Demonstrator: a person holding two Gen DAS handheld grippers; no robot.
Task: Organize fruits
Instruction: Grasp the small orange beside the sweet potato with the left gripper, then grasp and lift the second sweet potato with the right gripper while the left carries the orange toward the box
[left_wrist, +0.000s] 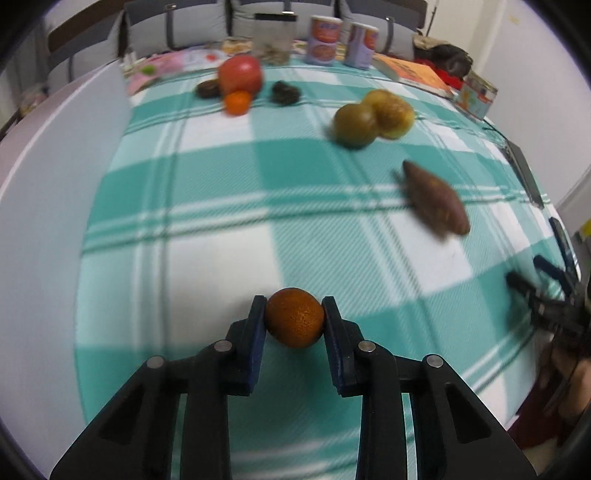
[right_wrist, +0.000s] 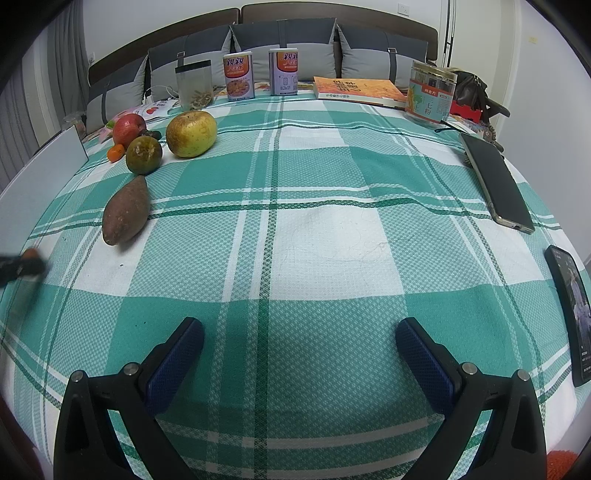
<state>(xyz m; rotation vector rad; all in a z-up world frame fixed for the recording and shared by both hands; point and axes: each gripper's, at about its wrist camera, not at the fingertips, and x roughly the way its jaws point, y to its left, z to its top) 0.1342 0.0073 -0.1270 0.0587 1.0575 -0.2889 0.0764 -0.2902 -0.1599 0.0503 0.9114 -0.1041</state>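
Note:
My left gripper (left_wrist: 294, 300) is shut on a small orange fruit (left_wrist: 294, 317), its blue pads pressing both sides just above the green-and-white check cloth (left_wrist: 221, 184). Far across lie a red apple (left_wrist: 239, 75), another small orange (left_wrist: 237, 102), two dark fruits (left_wrist: 285, 92), a green-brown round fruit (left_wrist: 355, 124), a yellow fruit (left_wrist: 392, 112) and a sweet potato (left_wrist: 436, 199). My right gripper (right_wrist: 299, 325) hangs open over bare cloth (right_wrist: 314, 240), with nothing between its fingers. In the right wrist view the left gripper (right_wrist: 22, 266) is a blur at the left edge.
A white board (right_wrist: 44, 166) stands along the left side. At the back are two cans (right_wrist: 238, 75), a clear bag (right_wrist: 194, 86), a book (right_wrist: 358, 90) and a jar (right_wrist: 430, 96). Two phones (right_wrist: 496, 181) (right_wrist: 570, 317) lie at the right.

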